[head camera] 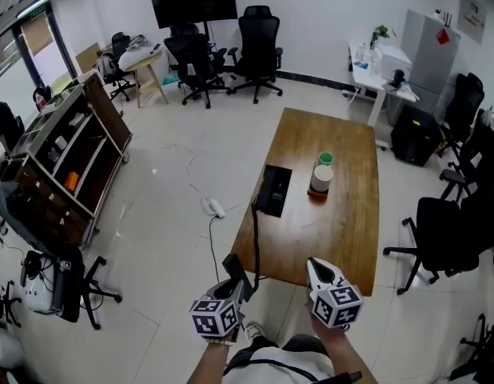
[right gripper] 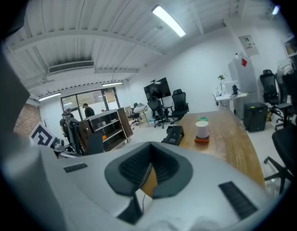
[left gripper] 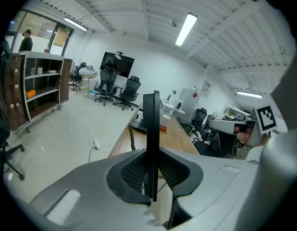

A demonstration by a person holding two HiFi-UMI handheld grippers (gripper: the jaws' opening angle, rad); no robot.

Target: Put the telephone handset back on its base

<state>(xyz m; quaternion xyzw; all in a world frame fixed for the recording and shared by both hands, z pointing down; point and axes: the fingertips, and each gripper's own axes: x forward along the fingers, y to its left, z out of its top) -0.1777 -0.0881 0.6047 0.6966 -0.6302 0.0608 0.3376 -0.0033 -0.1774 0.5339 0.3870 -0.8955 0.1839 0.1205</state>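
Observation:
The black telephone base (head camera: pixel 273 189) lies near the left edge of the wooden table (head camera: pixel 343 230). A black cord (head camera: pixel 255 238) runs from it down off the table's near corner to the black handset (head camera: pixel 233 267). My left gripper (head camera: pixel 236 286) is shut on the handset, below the table's near left corner. In the left gripper view the handset (left gripper: pixel 151 129) stands edge-on and upright between the pads of the left gripper (left gripper: pixel 151 172). My right gripper (head camera: pixel 317 270) hovers at the table's near edge. In its own view the right gripper (right gripper: pixel 148 170) is shut with nothing in it, and the base (right gripper: pixel 175 134) lies ahead.
A white cylinder on an orange coaster (head camera: pixel 321 178) stands right of the base, with a green lid (head camera: pixel 325 158) behind it. A power strip (head camera: pixel 216 208) lies on the floor left of the table. Office chairs (head camera: pixel 451 230) stand at the right, and a shelf cart (head camera: pixel 75 162) at the left.

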